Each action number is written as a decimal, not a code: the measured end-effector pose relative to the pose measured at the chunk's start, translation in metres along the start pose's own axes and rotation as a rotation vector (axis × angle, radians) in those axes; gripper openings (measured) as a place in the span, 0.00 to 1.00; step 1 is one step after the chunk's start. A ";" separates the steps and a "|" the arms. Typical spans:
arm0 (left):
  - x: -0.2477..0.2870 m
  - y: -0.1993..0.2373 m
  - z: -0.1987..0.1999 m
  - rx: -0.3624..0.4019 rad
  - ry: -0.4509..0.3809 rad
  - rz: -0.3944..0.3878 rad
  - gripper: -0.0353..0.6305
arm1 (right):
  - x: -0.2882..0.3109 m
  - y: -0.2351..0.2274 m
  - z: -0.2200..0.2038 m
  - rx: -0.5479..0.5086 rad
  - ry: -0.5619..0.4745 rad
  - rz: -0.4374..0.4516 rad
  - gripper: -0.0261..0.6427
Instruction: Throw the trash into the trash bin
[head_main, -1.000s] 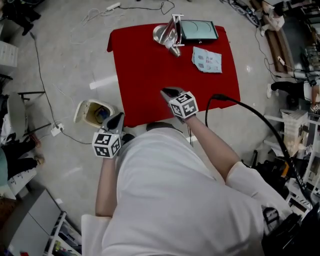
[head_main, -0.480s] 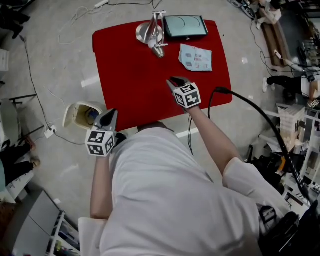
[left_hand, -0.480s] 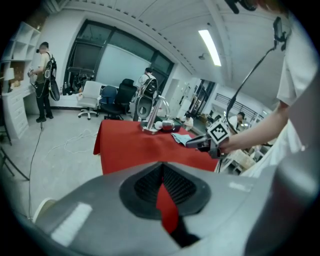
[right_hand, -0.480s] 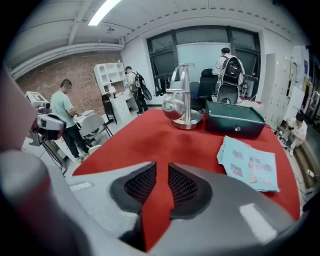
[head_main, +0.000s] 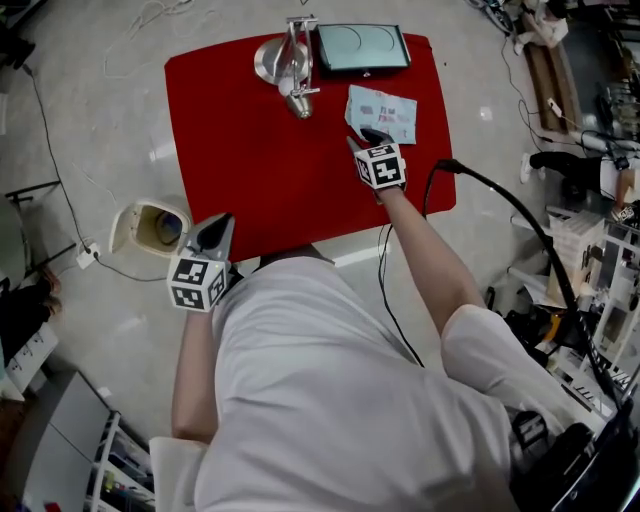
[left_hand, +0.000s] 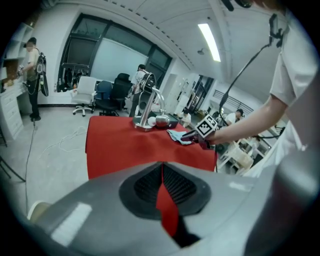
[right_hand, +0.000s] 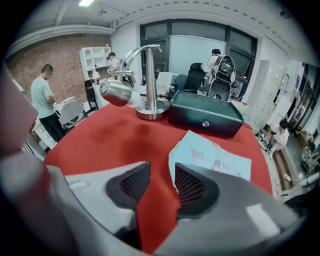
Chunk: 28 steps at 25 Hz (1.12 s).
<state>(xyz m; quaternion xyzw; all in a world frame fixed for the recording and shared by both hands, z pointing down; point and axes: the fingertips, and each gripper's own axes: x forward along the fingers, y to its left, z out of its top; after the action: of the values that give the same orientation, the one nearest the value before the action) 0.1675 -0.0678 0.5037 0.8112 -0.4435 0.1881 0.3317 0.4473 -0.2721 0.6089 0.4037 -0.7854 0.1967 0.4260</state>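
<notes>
Red desk (head_main: 250, 150), head view: my trash, a pale blue packet (head_main: 385, 108), lies flat toward the far right corner; the right tongs (head_main: 368, 135) hang at its near edge.
Cream bin (head_main: 150, 226), head view: on the floor left of the desk, near the left tongs (head_main: 215, 228), well apart from the packet.
Steel lamp (head_main: 288, 62), dark box (head_main: 362, 46), head view: just beyond the packet; I judge neither blocks me.
Left gripper view: left tongs closed together, empty.
Right gripper view: right tongs partly open, just been opening; only red cloth between them, packet edge beside one pad.
Packet, right gripper view: looks light, thin, floppy; I'd pinch its near edge, which may slide.
</notes>
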 end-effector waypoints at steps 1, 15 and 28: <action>0.001 0.000 -0.001 -0.005 0.005 0.004 0.07 | 0.004 -0.007 -0.002 -0.005 0.016 -0.010 0.29; -0.015 0.011 -0.029 -0.079 0.030 0.076 0.06 | 0.041 -0.050 -0.026 -0.002 0.149 -0.100 0.09; -0.054 0.015 -0.047 -0.068 -0.016 0.094 0.06 | 0.006 0.013 -0.016 -0.070 0.075 -0.069 0.04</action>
<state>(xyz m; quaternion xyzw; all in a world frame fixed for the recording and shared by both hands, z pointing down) 0.1250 -0.0084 0.5099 0.7791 -0.4898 0.1819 0.3464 0.4427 -0.2570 0.6233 0.4076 -0.7609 0.1693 0.4756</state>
